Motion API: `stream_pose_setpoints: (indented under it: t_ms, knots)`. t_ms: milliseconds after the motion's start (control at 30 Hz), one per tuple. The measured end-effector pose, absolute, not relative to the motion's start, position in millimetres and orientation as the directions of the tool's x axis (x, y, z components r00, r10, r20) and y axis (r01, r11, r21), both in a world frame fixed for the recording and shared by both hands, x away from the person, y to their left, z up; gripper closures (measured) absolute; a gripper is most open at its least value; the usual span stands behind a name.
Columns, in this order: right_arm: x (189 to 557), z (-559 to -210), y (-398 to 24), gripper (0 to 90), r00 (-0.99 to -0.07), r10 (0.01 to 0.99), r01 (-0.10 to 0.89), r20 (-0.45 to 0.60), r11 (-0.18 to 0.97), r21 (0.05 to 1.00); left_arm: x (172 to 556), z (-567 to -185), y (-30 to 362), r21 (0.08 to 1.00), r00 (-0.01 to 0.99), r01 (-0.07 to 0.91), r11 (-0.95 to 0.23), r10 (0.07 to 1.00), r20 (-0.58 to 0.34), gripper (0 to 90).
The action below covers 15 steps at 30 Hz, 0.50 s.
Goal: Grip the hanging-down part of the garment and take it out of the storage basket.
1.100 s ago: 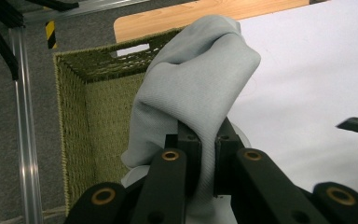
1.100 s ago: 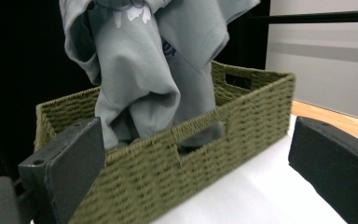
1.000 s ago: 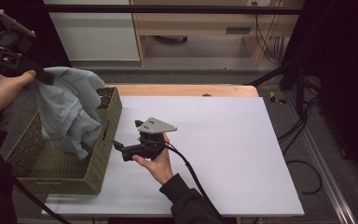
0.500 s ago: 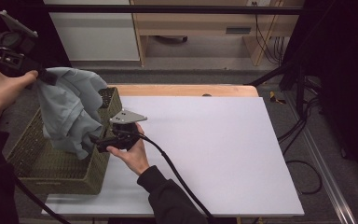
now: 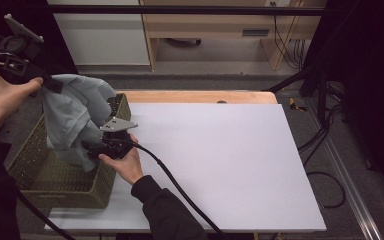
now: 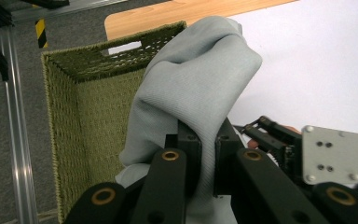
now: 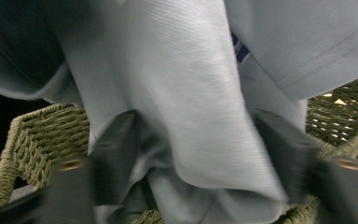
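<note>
Above the woven basket (image 5: 35, 165), the left gripper (image 6: 204, 154) is clamped tight on a pale grey garment (image 5: 72, 120) that hangs into it. At the basket's table-side rim, the right gripper (image 5: 91, 148) has just been closing its jaws around the cloth's lower folds.

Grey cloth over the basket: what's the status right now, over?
Left gripper shut on grey cloth, holding it above woven basket. Right gripper jaws just closing around a lower fold, not yet pressing. Nothing in the way.
</note>
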State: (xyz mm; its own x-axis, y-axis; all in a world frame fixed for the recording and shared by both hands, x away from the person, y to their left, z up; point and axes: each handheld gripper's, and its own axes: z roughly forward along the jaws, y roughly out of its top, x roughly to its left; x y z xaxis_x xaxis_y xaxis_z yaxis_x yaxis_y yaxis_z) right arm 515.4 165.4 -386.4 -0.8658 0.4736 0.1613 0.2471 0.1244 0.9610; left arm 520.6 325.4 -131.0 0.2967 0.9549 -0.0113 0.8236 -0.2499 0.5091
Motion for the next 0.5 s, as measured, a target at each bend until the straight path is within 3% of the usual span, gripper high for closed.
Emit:
stream_pose_setpoints:
  t_ms: [67,100,133,167,233,500]
  knots:
    - [516,-388,168,55.4,-0.857,0.487,0.259,0.169,0.124,0.958,521,-131,325,0.508,0.299,0.823,-0.254,0.954,-0.008,84.8]
    - [516,-388,168,55.4,-0.857,0.487,0.259,0.169,0.124,0.958,521,-131,325,0.508,0.299,0.823,-0.254,0.954,-0.008,84.8]
    - [517,-388,168,69.2,-0.854,0.484,0.282,0.192,0.12,0.952,521,-131,324,0.507,0.299,0.823,-0.255,0.954,-0.007,84.8]
    - [517,-388,168,69.2,-0.854,0.484,0.282,0.192,0.12,0.952,521,-131,324,0.507,0.299,0.823,-0.255,0.954,-0.007,84.8]
    - [519,-388,165,83.3,-0.864,0.46,0.293,0.206,0.125,0.948,521,-132,324,0.506,0.301,0.823,-0.257,0.954,-0.005,84.8]
    - [510,-368,145,85.9,-0.893,0.427,0.228,0.139,0.166,0.959,518,-130,328,0.519,0.292,0.819,-0.243,0.956,-0.013,84.8]
